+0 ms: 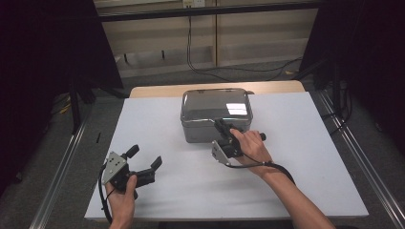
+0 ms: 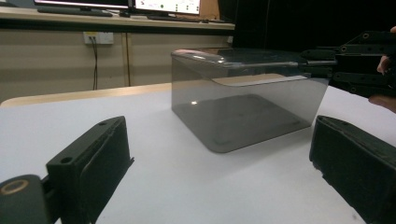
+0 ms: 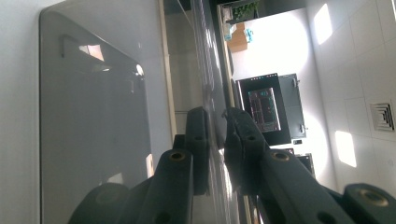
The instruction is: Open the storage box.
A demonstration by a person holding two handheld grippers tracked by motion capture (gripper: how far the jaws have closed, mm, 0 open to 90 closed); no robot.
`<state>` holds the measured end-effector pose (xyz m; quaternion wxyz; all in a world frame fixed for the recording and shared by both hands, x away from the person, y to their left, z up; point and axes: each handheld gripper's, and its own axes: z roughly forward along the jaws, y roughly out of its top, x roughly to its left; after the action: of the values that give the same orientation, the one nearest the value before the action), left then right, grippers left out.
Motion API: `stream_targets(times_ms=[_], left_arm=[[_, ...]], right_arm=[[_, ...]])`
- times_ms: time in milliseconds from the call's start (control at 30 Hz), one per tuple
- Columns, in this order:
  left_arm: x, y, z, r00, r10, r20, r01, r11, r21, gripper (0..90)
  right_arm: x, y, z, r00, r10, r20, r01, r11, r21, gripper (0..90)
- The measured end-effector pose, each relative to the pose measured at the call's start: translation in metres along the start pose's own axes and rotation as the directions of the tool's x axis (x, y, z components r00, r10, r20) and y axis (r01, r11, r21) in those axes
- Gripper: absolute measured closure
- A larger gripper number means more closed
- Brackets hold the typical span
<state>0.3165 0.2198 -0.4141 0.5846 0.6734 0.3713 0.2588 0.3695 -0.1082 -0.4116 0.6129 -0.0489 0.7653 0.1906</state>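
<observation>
I am at a white counter (image 1: pixel 286 181) with a hand-held gripper in each hand. A smoky, see-through plastic box (image 1: pixel 216 114) with a clear lid sits toward the far middle of the counter.

My right hand-held gripper (image 1: pixel 222 128) is at the box's near side, by its right half, turned on its side. Its two black jaws are pinched together on the lid's edge (image 3: pixel 211 116), with only the thin plastic between them. My right hand (image 1: pixel 250 145) holds it just in front of the box.

My left hand-held gripper (image 1: pixel 144 157) rests low at the near left of the counter, well apart from the box. Its jaws stand wide apart and hold nothing.

As I judge it, the work is at an early stage: the grip on the lid is made, but the lid still lies flat on the box, so lifting or opening it is left to do. The left hand-held gripper has no part yet; it may be needed to steady the box.

The high view gives the whole layout: box, both hands, and the gap between them. The left gripper view looks across the counter and shows the box (image 2: pixel 243 100) side-on, empty inside, with the right hand-held gripper (image 2: pixel 322 65) reaching in at lid height from the right. The right gripper view gives the close detail, the lip of the lid passing between the closed jaws.
</observation>
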Motion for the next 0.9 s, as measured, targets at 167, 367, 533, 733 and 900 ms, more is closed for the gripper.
stream_targets(times_ms=[167,367,533,733,900], left_arm=[[0.001,0.001,0.014,0.9980,0.027,0.057,-0.028,0.9995,0.014,3.5],[0.003,0.007,0.027,0.9963,0.055,0.066,-0.056,0.9984,0.007,3.6],[0.005,0.009,0.036,0.9967,0.045,0.067,-0.045,0.9990,-0.006,3.7],[0.004,0.012,0.047,0.9912,0.081,0.104,-0.082,0.9967,-0.001,3.4],[0.005,0.012,0.057,0.9892,0.094,0.112,-0.096,0.9954,0.004,4.5]], right_arm=[[0.001,0.000,0.000,1.0000,0.004,0.000,-0.004,1.000,0.001,79.6],[0.000,0.001,0.000,1.0000,0.005,0.008,-0.005,1.000,0.001,79.7],[-0.002,0.001,0.000,0.9999,0.008,0.011,-0.008,1.000,0.001,79.8],[-0.002,0.001,0.000,0.9999,0.009,0.014,-0.009,1.000,-0.002,80.0],[-0.003,0.000,0.000,0.9999,0.008,0.010,-0.008,1.000,-0.003,79.9]])
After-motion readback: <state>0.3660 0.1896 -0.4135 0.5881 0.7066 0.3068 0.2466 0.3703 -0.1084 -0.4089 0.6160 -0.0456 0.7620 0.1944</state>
